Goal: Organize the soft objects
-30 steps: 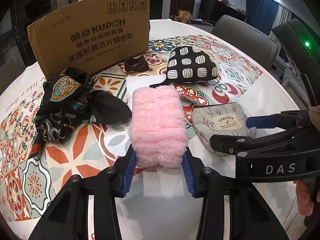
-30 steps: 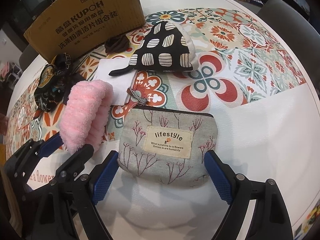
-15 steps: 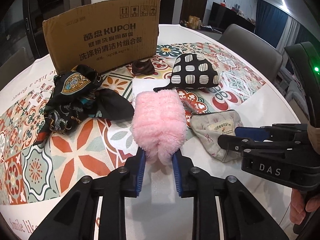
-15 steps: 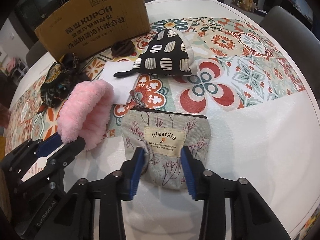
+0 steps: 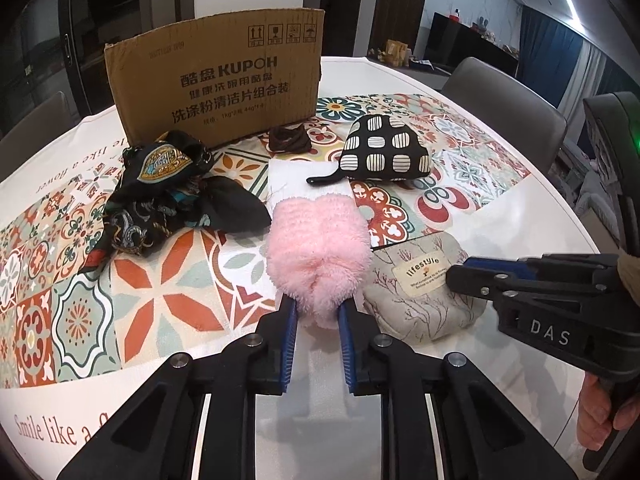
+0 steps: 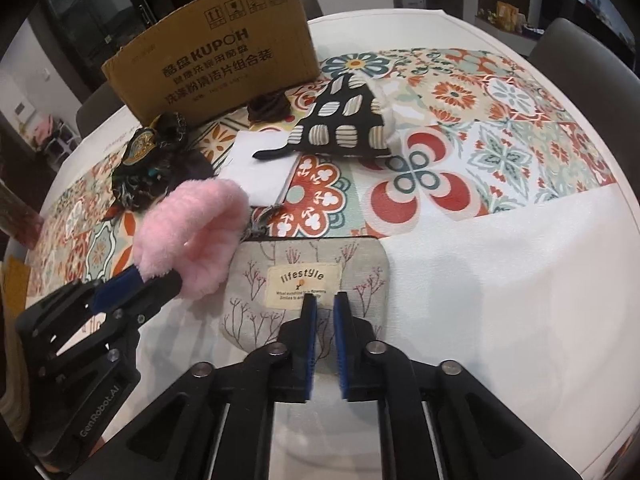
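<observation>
My left gripper (image 5: 316, 310) is shut on the near end of a fluffy pink cloth (image 5: 316, 252), held raised off the table; it also shows in the right wrist view (image 6: 188, 236). My right gripper (image 6: 325, 300) is shut on the near edge of a grey "lifestyle" zip pouch (image 6: 308, 276), which also shows in the left wrist view (image 5: 416, 280). A black pouch with pale squares (image 5: 386, 154), a black patterned scarf (image 5: 164, 196) and a small brown scrunchie (image 5: 289, 142) lie farther back.
A cardboard box (image 5: 216, 80) stands at the back of the round table, on a patterned tablecloth (image 5: 160, 292). A white folded cloth (image 6: 260, 164) lies under the black pouch's strap. Grey chairs (image 5: 504, 100) stand behind the table's far right edge.
Both grippers have closed: the left on the pink cloth, the right on the grey pouch. Both have lifted and pulled back a little, bunching the cloth and the pouch.
</observation>
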`<state>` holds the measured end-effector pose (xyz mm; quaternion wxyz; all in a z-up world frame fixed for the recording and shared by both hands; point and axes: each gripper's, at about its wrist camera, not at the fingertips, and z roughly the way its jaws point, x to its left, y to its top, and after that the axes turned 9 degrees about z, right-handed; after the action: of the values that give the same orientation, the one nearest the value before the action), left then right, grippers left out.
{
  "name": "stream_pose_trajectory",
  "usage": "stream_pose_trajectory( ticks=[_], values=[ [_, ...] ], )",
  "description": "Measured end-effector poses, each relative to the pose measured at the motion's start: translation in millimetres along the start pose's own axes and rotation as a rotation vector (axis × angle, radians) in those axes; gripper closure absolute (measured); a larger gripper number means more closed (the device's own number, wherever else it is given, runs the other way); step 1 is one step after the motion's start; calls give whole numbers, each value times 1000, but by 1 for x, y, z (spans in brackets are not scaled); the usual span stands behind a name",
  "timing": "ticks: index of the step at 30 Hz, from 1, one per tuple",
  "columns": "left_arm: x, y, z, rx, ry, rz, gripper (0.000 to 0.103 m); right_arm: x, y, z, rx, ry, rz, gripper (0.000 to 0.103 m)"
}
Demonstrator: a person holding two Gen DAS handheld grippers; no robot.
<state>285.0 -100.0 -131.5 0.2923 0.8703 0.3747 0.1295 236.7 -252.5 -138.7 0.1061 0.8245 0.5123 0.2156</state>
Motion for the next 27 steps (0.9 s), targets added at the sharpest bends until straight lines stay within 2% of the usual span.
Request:
stream_pose_trajectory(
  ticks=[1, 3, 10, 13, 15, 17, 18, 19, 21, 27],
  values=[
    [0, -1, 0, 2, 0, 0, 83, 0, 0, 1, 4, -10, -1, 69],
    [0, -3, 0, 5, -1, -8, 83, -1, 1, 2, 10, -13, 9, 50],
    [-2, -5, 1, 8, 5, -11, 83, -11, 0, 5, 26, -28, 62, 48],
    [-4, -6, 2, 9, 9, -4, 83, -15, -1, 11, 62, 3, 92, 48],
    [-4, -6, 3, 12, 5, -8, 83, -14, -1, 10, 48, 7, 86, 48],
    [-3, -7, 3, 12, 4, -9, 83, -11, -1, 11, 47, 5, 66, 53],
    [-3, -7, 3, 11, 3, -11, 83, -8, -2, 11, 46, 3, 49, 67],
    [-2, -7, 3, 10, 2, -12, 83, -7, -2, 11, 45, -6, 34, 77],
    [-2, -8, 3, 9, 13, -9, 83, -4, -2, 10, 35, -13, 10, 84],
    [-3, -7, 0, 4, 13, -18, 83, -1, -1, -4, -20, -6, -1, 88]
  ],
)
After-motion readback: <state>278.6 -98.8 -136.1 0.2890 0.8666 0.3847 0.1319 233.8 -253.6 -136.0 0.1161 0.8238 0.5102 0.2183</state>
